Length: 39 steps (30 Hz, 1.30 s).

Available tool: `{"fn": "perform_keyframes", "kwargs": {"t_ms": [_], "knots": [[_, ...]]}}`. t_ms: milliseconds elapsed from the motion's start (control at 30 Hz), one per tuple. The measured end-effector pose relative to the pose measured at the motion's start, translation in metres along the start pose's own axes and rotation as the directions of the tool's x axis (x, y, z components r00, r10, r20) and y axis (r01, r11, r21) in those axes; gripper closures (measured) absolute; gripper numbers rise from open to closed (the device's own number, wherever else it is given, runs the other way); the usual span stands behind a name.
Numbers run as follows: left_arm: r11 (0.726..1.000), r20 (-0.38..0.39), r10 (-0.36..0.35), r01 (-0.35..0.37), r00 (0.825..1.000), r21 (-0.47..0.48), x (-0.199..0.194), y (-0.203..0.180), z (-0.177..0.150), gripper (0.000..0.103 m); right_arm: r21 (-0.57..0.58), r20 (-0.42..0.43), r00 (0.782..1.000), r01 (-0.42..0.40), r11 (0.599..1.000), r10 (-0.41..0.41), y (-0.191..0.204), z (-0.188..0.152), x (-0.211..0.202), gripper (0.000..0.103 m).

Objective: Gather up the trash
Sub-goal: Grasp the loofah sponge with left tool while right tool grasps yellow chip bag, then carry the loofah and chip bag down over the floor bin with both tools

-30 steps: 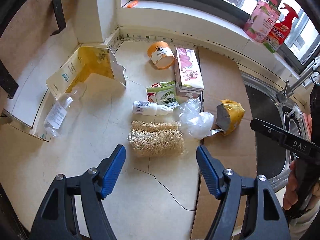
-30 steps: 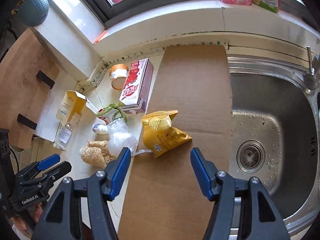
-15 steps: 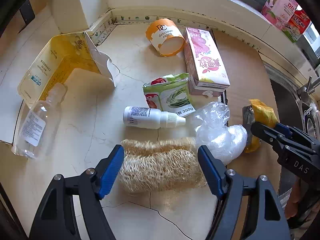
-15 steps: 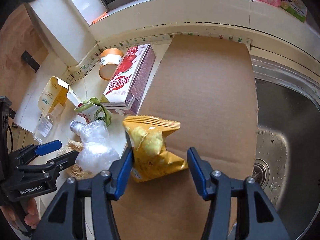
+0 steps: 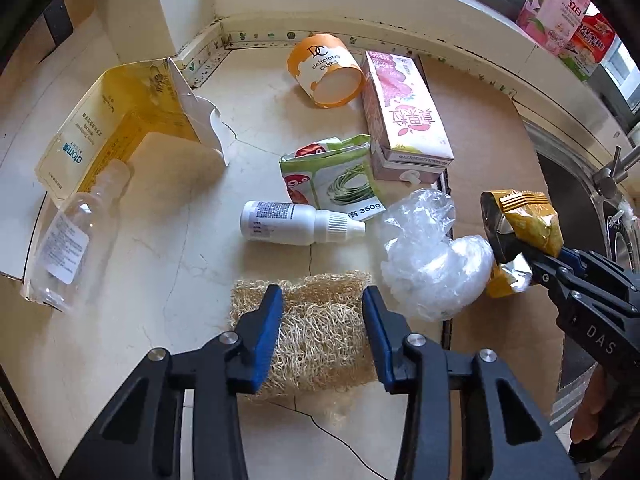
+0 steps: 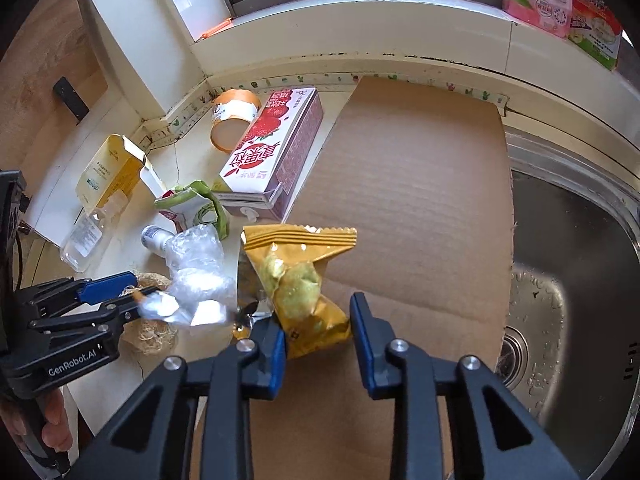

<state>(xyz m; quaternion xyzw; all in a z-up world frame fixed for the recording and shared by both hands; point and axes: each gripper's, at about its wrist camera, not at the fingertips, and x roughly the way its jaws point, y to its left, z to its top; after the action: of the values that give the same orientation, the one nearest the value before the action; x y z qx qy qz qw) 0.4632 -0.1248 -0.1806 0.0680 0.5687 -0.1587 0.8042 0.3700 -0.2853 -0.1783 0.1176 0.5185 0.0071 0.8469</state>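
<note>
My left gripper (image 5: 322, 320) is partly closed, its blue pads either side of a tan loofah sponge (image 5: 320, 340) on the counter; contact is unclear. My right gripper (image 6: 316, 344) is partly closed around the lower end of a yellow snack bag (image 6: 300, 276) on the cardboard sheet (image 6: 420, 200); the bag also shows in the left wrist view (image 5: 524, 224). A crumpled clear plastic bag (image 5: 432, 260) lies between the two. A white dropper bottle (image 5: 296, 224), a green packet (image 5: 336, 176), a pink carton (image 5: 404, 116) and an orange cake ring (image 5: 328, 72) lie behind.
A yellow open box (image 5: 120, 128) and a clear bottle (image 5: 68, 240) lie at the left. A steel sink (image 6: 580, 272) is at the right of the cardboard. Refill pouches (image 6: 560, 4) stand on the window sill. The counter has a crack (image 5: 340, 440).
Both grippers moved forward and down and narrowed. The left one now straddles the loofah sponge; the right one now straddles the yellow snack bag's lower end.
</note>
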Motion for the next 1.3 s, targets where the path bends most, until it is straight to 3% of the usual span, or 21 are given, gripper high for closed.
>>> {"fn": "perform_keyframes", "kwargs": {"t_ms": [233, 267, 867, 1300], "knots": [[1.0, 0.037, -0.008, 0.008, 0.999, -0.01, -0.029, 0.004, -0.016, 0.07, 0.025, 0.034, 0.999, 0.001, 1.0, -0.002, 0.005, -0.009, -0.028, 0.075], [1.0, 0.043, -0.013, 0.013, 0.999, -0.011, -0.035, 0.006, -0.018, 0.078, 0.027, 0.039, 0.999, 0.004, 1.0, -0.005, 0.007, -0.011, -0.032, 0.075], [0.994, 0.073, -0.081, 0.075, 0.994, 0.08, -0.114, 0.021, -0.094, 0.078, 0.029, 0.111, 0.994, -0.004, 1.0, 0.001, 0.057, -0.077, -0.118, 0.075], [0.962, 0.111, -0.203, 0.178, 0.973, 0.206, -0.179, 0.008, -0.154, 0.078, 0.062, 0.122, 0.992, 0.009, 0.998, -0.017, 0.096, -0.147, -0.155, 0.075]]}}
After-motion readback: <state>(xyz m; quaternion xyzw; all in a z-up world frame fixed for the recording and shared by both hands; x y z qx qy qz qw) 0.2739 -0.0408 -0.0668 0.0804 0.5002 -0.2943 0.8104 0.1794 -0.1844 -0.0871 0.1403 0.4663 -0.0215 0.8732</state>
